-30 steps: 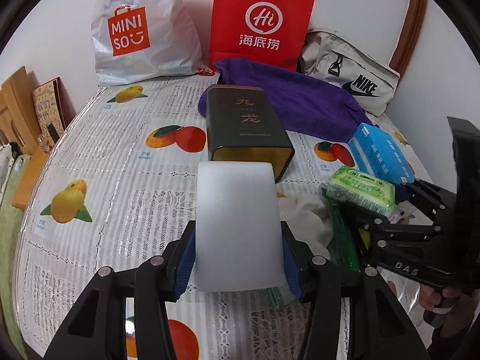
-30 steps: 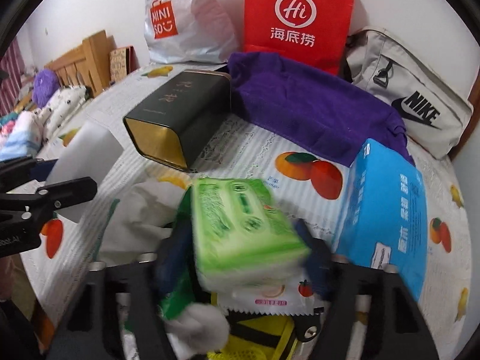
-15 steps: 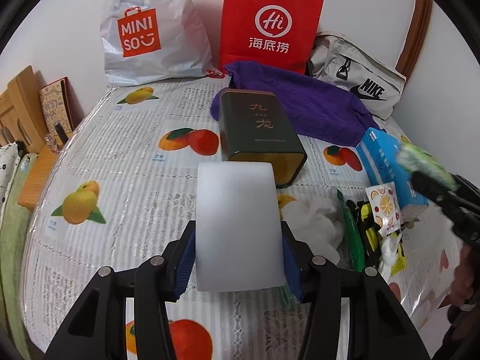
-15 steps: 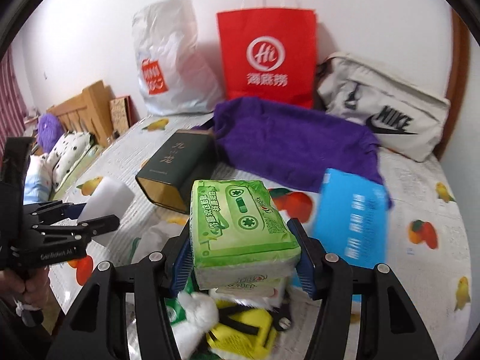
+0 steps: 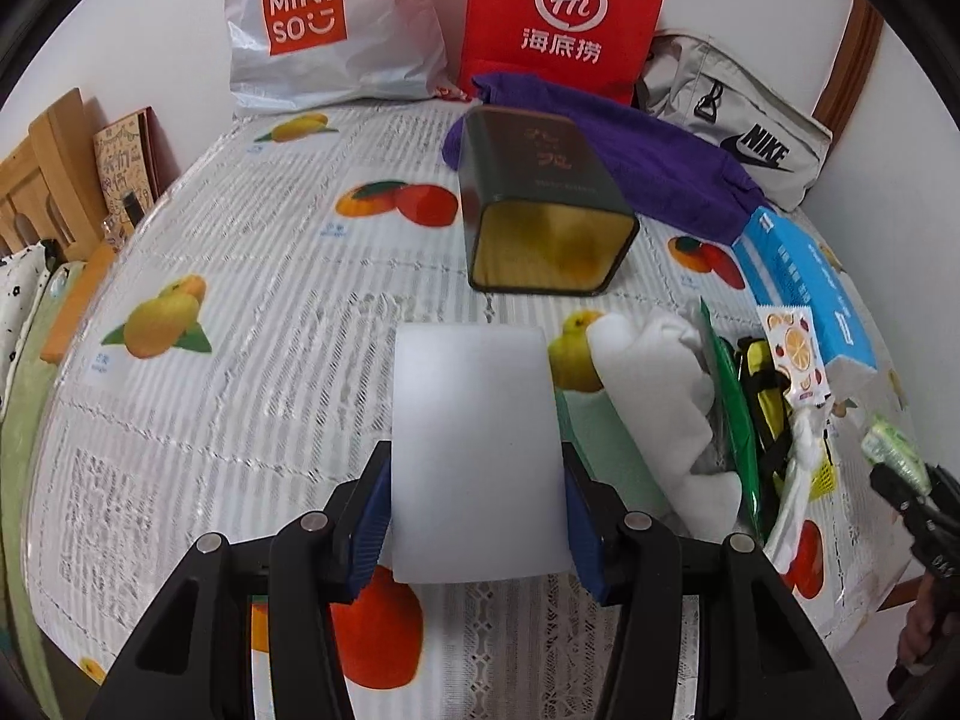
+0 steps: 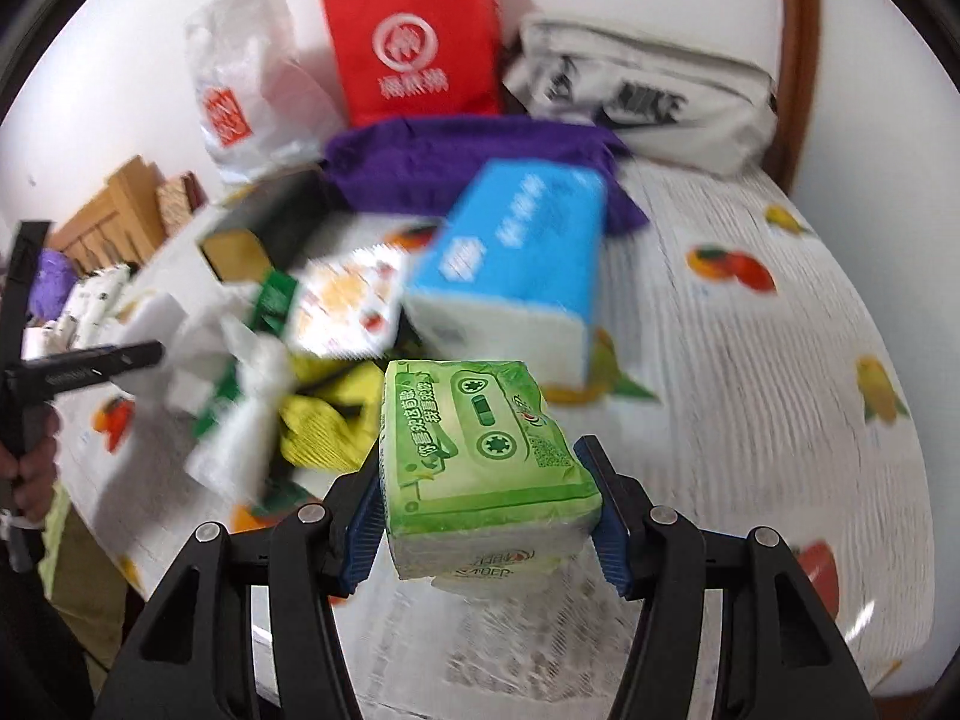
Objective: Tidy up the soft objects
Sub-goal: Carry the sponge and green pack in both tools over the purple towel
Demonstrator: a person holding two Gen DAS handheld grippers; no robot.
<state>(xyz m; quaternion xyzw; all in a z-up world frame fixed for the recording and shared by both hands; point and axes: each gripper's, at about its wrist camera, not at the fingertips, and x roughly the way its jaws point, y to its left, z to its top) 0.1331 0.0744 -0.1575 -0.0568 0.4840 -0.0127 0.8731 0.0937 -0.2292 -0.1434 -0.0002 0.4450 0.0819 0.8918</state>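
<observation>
The left claw (image 5: 477, 525) squeezes a white foam block (image 5: 474, 450) just above the counter (image 5: 240, 324), in front of the open dark tin (image 5: 543, 213). The right claw (image 6: 487, 519) holds a green tissue pack (image 6: 480, 450) up in the air, off to the side of the messy pile (image 6: 282, 384) and near the blue tissue box (image 6: 510, 252). I think both soft things are being carried, so next each needs a tidy spot, maybe the tin, and a gentle drop.
</observation>
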